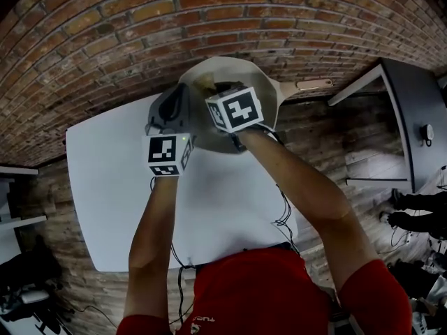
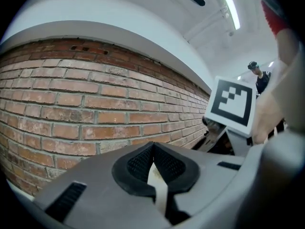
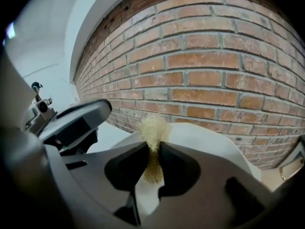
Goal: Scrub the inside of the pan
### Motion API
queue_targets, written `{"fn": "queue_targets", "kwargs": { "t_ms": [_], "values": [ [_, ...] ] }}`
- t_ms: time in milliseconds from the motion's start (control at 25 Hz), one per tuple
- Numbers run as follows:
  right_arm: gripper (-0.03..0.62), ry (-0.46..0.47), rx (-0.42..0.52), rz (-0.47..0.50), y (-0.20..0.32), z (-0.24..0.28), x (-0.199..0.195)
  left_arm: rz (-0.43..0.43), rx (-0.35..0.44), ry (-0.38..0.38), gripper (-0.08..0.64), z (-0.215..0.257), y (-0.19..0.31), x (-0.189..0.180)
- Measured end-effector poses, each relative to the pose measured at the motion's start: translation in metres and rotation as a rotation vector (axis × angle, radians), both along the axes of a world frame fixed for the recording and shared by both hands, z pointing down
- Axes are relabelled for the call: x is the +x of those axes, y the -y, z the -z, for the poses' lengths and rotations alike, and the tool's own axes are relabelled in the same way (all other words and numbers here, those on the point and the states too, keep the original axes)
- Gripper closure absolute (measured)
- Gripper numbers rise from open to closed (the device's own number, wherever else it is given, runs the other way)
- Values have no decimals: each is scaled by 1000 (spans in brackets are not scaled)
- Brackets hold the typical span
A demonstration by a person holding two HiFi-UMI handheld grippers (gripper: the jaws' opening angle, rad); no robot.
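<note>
The cream pan [image 1: 258, 82] is held tilted up over the far edge of the white table [image 1: 105, 187], with its handle [image 1: 311, 85] pointing right. My left gripper [image 1: 183, 95] is shut on the pan's left rim; the thin cream rim [image 2: 157, 180] shows between its pads. My right gripper [image 1: 213, 84] reaches into the pan, shut on a yellowish wiry scrubber [image 3: 153, 132]. The scrubber's tuft [image 1: 204, 82] sticks out past the jaws against the pan's pale inside [image 3: 205, 142]. The left gripper [image 3: 71, 120] shows at the left of the right gripper view.
A brick wall [image 1: 140, 33] runs close behind the table's far edge. A dark desk [image 1: 412, 117] stands at the right over the plank floor. Cables [image 1: 283, 218] hang off the table's right side. A person [image 2: 261, 80] stands far off.
</note>
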State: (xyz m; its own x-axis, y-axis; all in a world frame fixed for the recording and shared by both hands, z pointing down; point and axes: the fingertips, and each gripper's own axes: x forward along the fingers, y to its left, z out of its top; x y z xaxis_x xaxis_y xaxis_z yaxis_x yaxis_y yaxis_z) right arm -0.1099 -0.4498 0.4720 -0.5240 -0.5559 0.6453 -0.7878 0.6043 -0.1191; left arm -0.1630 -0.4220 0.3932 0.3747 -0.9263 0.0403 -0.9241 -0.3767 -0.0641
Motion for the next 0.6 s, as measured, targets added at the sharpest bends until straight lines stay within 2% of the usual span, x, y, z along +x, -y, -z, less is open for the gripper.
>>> {"fn": "queue_targets", "kwargs": {
  "t_ms": [360,600],
  "values": [
    [517,-98,-158,74,5,-59,-25,8,-2,-1,546,-4,3,-15],
    [517,-153,-215,39,11,-82,-17,16,-14,-1,548,-9,3,-24]
  ]
}}
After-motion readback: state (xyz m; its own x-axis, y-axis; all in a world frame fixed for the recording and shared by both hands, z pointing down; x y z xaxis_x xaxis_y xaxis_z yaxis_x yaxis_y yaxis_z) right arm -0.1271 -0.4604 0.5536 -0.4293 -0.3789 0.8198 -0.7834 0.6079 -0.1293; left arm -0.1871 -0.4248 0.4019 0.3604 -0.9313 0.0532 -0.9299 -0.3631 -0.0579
